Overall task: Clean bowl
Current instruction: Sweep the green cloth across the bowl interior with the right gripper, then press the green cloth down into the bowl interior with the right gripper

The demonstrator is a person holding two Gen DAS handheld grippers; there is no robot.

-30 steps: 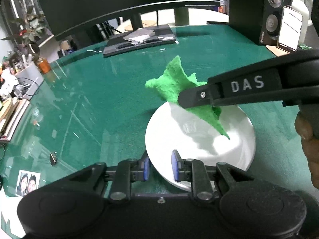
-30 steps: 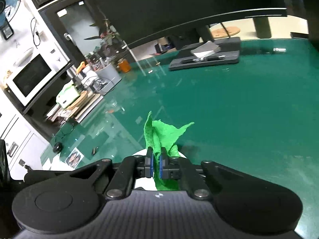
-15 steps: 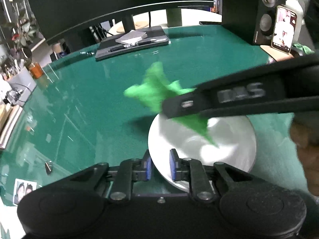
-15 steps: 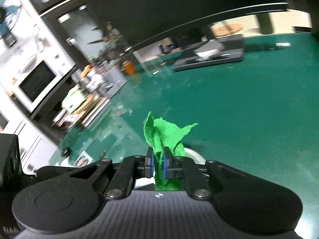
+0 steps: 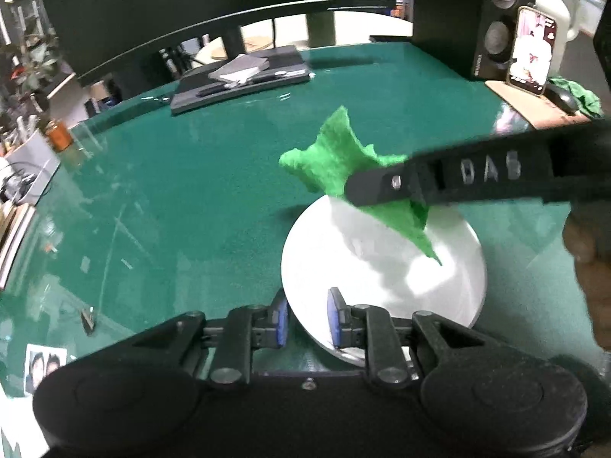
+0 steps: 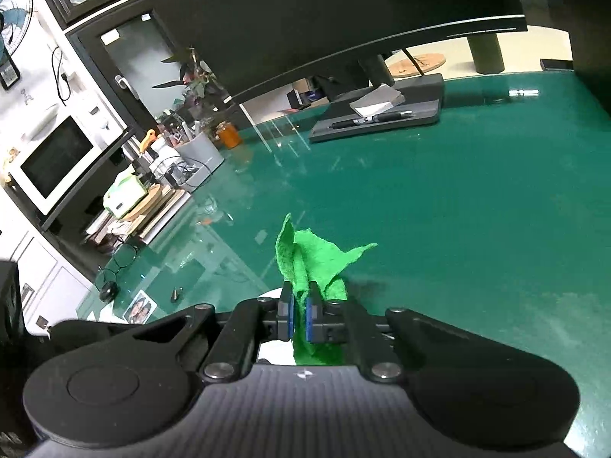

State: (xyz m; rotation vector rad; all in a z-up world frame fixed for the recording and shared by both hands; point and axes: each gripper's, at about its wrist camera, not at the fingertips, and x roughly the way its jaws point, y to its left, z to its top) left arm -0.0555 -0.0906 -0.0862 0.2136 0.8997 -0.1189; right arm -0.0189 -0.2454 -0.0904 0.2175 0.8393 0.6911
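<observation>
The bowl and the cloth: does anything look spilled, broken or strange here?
Nothing stands out. The white bowl looks whole and clean inside, its near rim held by the left gripper. The green cloth is pinched in the right gripper; no spill shows.

Green table point(image 5: 198, 191), glossy top, reflections on left part. White bowl point(image 5: 382, 267) sits directly on it, near front edge. At far side – dark flat tray point(image 5: 244, 84) with grey notepad point(image 5: 238, 68) and pen. Orange jar point(image 5: 59, 135) at left edge. Small photo point(image 5: 44, 366) lies flat at near-left corner. Right side – phone point(image 5: 530, 51) and speaker point(image 5: 496, 19) standing, both well apart from bowl.
</observation>
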